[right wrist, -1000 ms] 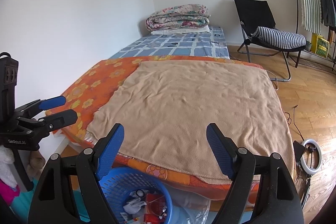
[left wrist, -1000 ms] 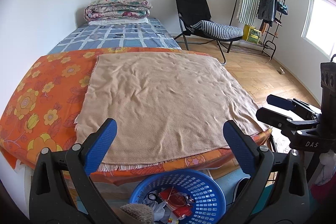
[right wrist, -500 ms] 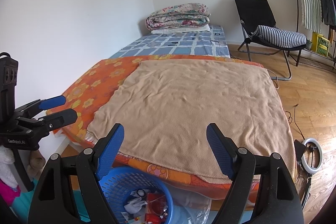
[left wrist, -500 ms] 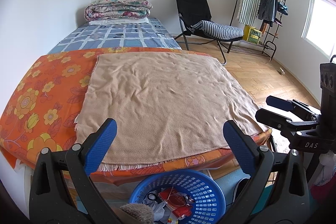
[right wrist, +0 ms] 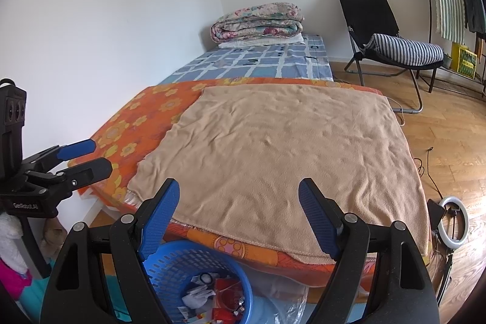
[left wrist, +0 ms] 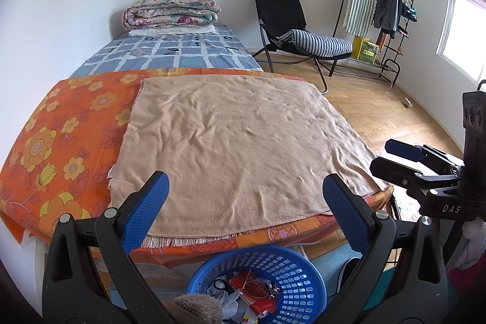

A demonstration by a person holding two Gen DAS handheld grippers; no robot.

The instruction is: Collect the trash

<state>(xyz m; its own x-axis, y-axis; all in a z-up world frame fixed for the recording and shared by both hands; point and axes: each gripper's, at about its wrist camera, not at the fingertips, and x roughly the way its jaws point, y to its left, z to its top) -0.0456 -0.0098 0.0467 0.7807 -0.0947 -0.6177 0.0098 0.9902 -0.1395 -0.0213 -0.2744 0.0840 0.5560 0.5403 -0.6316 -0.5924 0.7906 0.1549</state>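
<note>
**Both grippers empty above the trash basket**

The left gripper (left wrist: 244,214) and right gripper (right wrist: 238,216) hover side by side, jaws spread wide, nothing between them. Below, at the bed's foot, the blue basket (left wrist: 291,269) holds the trash (left wrist: 252,292): red wrappers and white scraps. The tan blanket (left wrist: 237,141) lies bare.

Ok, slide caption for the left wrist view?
Open left gripper over tan fleece blanket, blue plastic basket of trash below.

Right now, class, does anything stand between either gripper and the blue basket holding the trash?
Nothing visible does. The blue basket sits on the floor below the bed's near edge, its top uncovered, directly beneath the open left gripper and right gripper.
</note>
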